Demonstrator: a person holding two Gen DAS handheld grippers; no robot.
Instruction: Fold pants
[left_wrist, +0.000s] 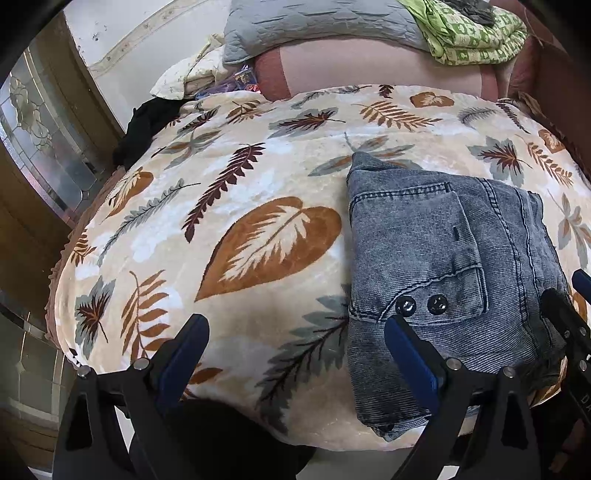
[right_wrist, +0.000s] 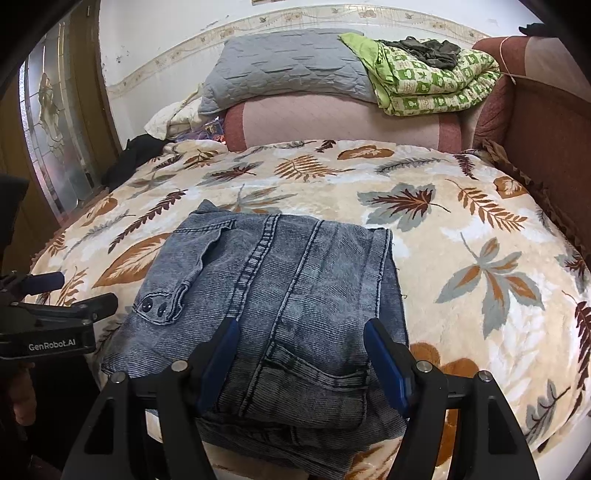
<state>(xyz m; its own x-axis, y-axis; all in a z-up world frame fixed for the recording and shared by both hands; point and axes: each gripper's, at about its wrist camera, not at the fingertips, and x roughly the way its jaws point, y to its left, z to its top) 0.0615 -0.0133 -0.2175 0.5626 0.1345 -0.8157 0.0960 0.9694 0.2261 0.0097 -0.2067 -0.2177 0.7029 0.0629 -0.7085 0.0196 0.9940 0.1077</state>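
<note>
Blue-grey jeans (left_wrist: 443, 258) lie folded into a compact rectangle on a leaf-print blanket (left_wrist: 258, 184), near the bed's front edge. In the left wrist view my left gripper (left_wrist: 295, 321) is open and wide; it hovers beside the jeans' left edge with only blanket between its fingers. The right wrist view shows the same jeans (right_wrist: 277, 277) with two dark buttons on a pocket flap at the left. My right gripper (right_wrist: 301, 325) stands open over their near edge, and its blue pads are clear of the denim. The left gripper (right_wrist: 85, 291) shows at the left.
A grey pillow (right_wrist: 284, 70) and a green patterned quilt (right_wrist: 436, 81) lie on a pink bolster at the head of the bed. A black garment (right_wrist: 129, 155) hangs off the far left corner. A glass-panelled door (right_wrist: 51, 129) is at the left, a brown upholstered side (right_wrist: 546, 122) at the right.
</note>
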